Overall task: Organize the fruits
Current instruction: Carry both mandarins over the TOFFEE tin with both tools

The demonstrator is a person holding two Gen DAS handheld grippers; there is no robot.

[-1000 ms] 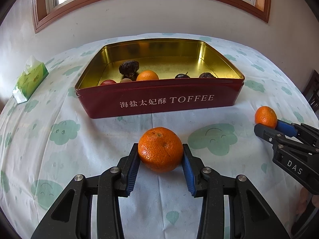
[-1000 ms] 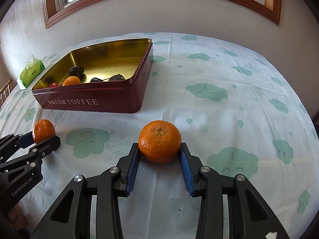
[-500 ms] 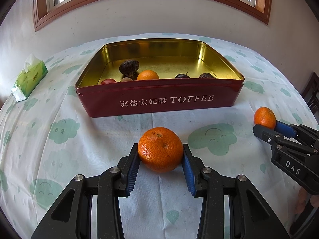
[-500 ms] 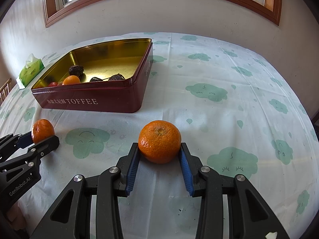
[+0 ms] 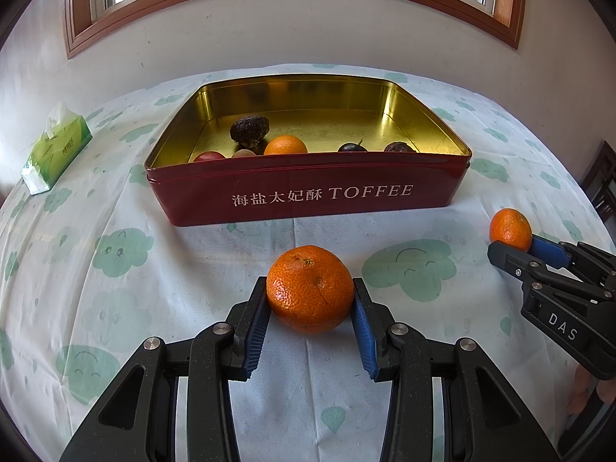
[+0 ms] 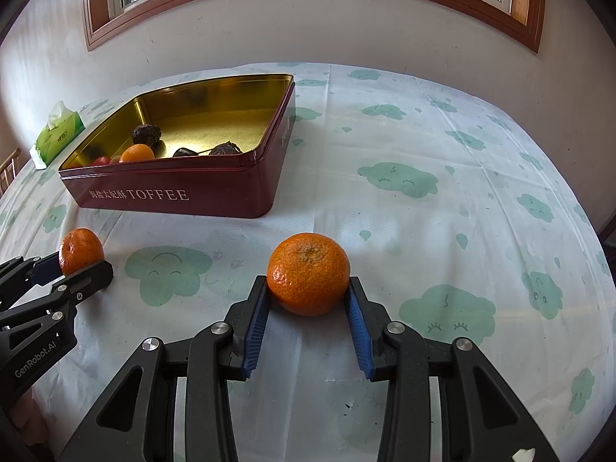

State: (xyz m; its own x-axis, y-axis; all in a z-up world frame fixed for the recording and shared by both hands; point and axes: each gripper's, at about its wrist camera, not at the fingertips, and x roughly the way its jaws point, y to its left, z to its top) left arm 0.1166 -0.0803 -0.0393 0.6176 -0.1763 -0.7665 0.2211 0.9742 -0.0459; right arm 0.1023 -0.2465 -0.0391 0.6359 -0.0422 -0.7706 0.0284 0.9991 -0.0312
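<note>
My left gripper [image 5: 310, 300] is shut on a mandarin [image 5: 310, 288], just above the tablecloth in front of the red TOFFEE tin [image 5: 308, 196]. My right gripper [image 6: 308, 288] is shut on a second mandarin [image 6: 308, 273]. Each gripper shows in the other's view: the right one [image 5: 512, 244] holds its mandarin [image 5: 509, 228] at the right, and the left one [image 6: 82, 265] holds its mandarin [image 6: 80, 249] at the left. The tin [image 6: 215, 192] has a gold inside and holds an orange [image 5: 285, 144], dark passion fruits [image 5: 249, 129] and small red fruits [image 5: 208, 156].
A green tissue pack [image 5: 56, 150] lies at the far left of the table and also shows in the right wrist view [image 6: 57, 134]. A cloud-print tablecloth [image 6: 423, 192] covers the round table. A white wall with a wooden window frame stands behind. A dark chair [image 5: 602, 181] is at the right edge.
In the left wrist view the tin has shifted slightly right and the right gripper's mandarin sits a little higher. Both grippers stay shut on their mandarins.
</note>
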